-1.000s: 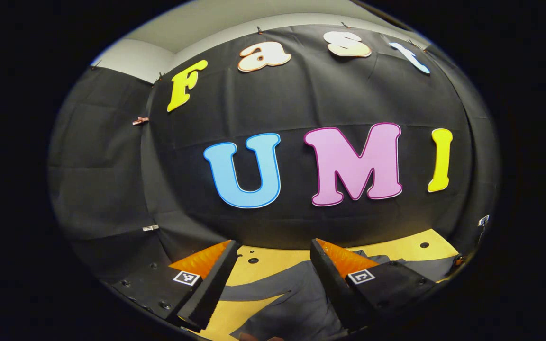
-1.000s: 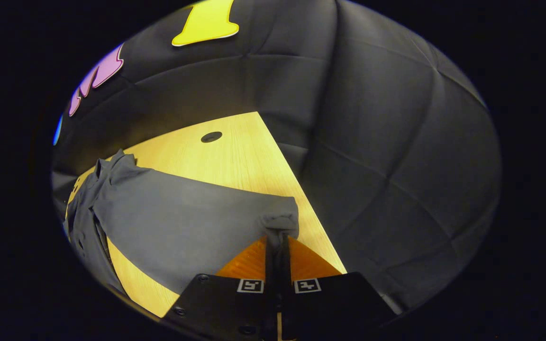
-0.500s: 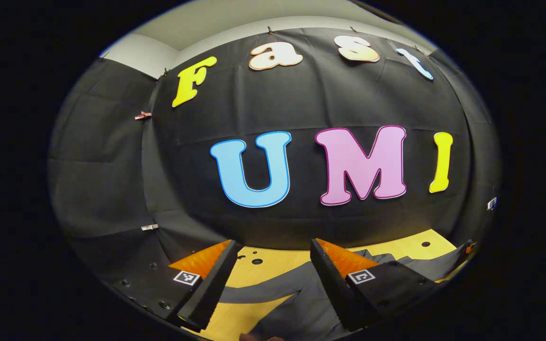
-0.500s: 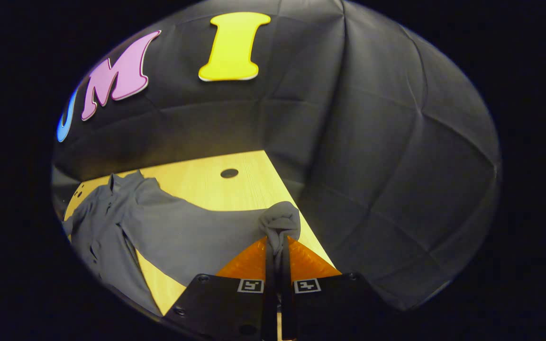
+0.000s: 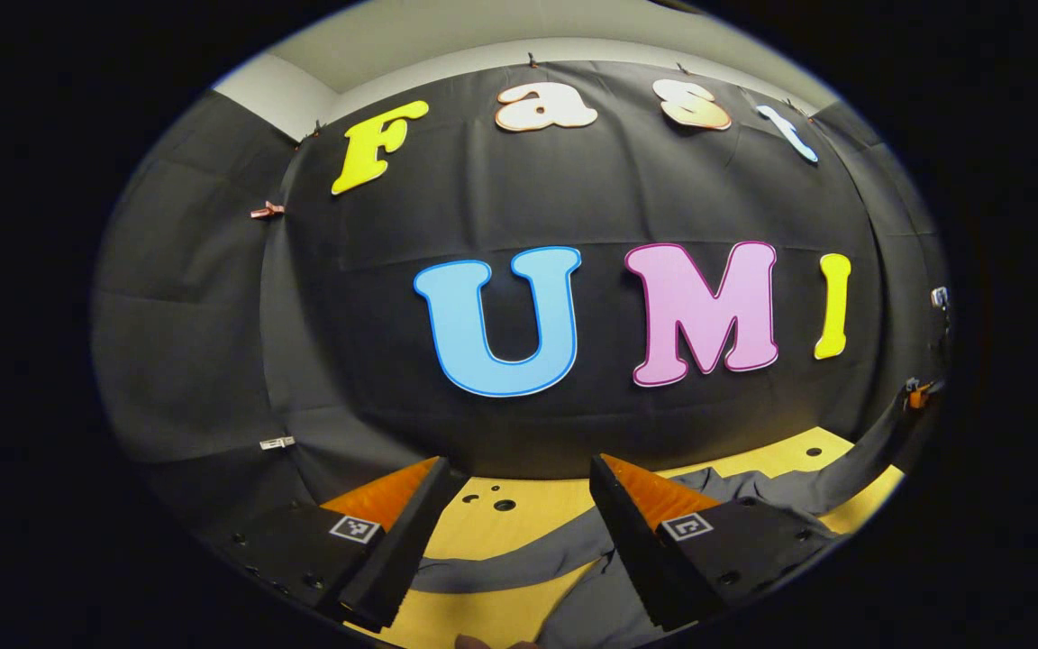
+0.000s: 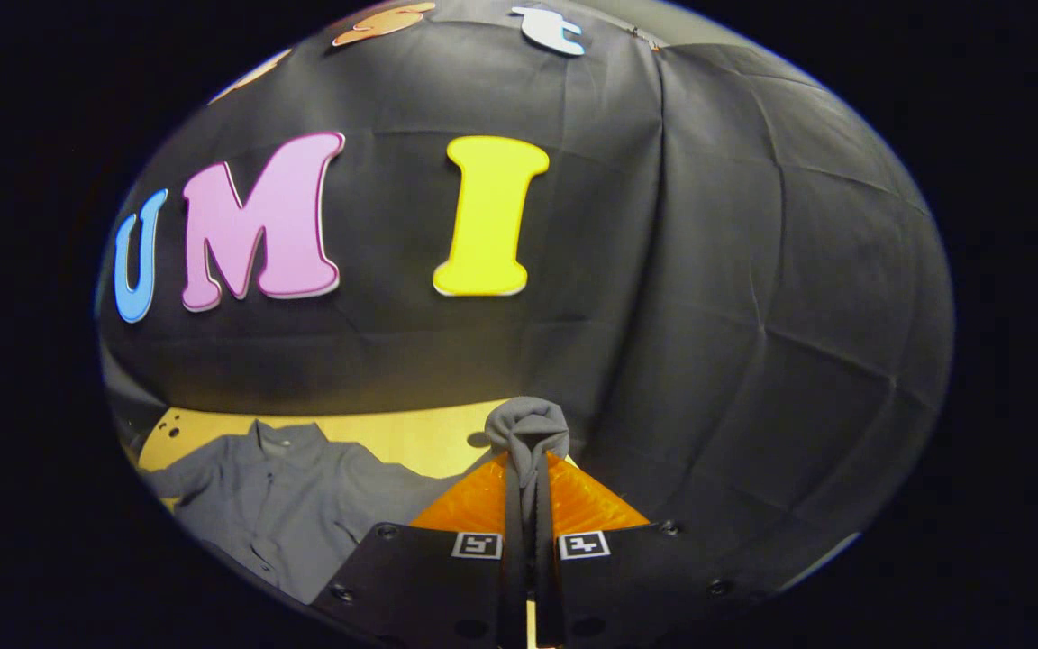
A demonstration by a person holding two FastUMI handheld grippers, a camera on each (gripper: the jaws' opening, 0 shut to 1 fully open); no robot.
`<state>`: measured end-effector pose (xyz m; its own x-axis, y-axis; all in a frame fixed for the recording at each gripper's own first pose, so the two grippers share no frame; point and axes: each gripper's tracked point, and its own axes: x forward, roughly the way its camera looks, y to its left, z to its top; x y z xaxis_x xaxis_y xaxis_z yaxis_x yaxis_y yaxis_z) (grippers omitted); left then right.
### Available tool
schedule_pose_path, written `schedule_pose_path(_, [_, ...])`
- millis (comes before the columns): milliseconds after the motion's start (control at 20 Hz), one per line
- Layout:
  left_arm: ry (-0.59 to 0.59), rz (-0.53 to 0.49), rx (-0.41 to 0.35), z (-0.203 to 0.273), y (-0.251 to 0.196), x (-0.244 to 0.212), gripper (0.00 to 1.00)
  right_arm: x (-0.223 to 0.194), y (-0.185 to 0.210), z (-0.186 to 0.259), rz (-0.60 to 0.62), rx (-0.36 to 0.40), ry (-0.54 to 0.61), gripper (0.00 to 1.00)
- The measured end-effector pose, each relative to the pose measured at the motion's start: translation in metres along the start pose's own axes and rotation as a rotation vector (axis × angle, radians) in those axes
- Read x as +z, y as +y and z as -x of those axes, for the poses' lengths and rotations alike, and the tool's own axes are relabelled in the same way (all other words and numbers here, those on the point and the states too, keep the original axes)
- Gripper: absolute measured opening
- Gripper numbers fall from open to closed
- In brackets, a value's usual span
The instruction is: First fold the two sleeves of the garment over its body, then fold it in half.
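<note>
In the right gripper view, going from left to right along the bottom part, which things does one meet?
The shirt body with its collar lying on the wooden table → the bunched sleeve end pinched in the right gripper → the black cloth wall.

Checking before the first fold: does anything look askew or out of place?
Nothing looks damaged. The right gripper is shut on a bunched sleeve, lifted off the table. The shirt lies slightly rumpled near its collar. The left gripper is open above the shirt, holding nothing.
</note>
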<state>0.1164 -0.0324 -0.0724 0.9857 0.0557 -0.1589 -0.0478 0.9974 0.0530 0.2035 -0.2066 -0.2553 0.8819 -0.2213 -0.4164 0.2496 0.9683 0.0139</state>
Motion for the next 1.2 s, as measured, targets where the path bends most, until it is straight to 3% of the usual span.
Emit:
schedule_pose_path(300, [0.011,0.049,-0.009,-0.012,0.054,-0.026,0.98,0.051,0.077,0.032,0.007,0.049,-0.091,0.08])
schedule_pose_path(550, [0.032,0.047,0.003,-0.02,0.1,-0.051,0.97,0.061,0.158,0.051,0.002,0.113,-0.125,0.08])
schedule_pose_path(900, [0.05,0.057,0.004,-0.029,0.144,-0.076,0.97,0.036,0.275,0.057,0.03,0.234,-0.097,0.08])
schedule_pose_path(1200, [0.081,0.048,-0.013,-0.04,0.17,-0.098,0.97,-0.023,0.367,0.055,0.061,0.329,0.014,0.08])
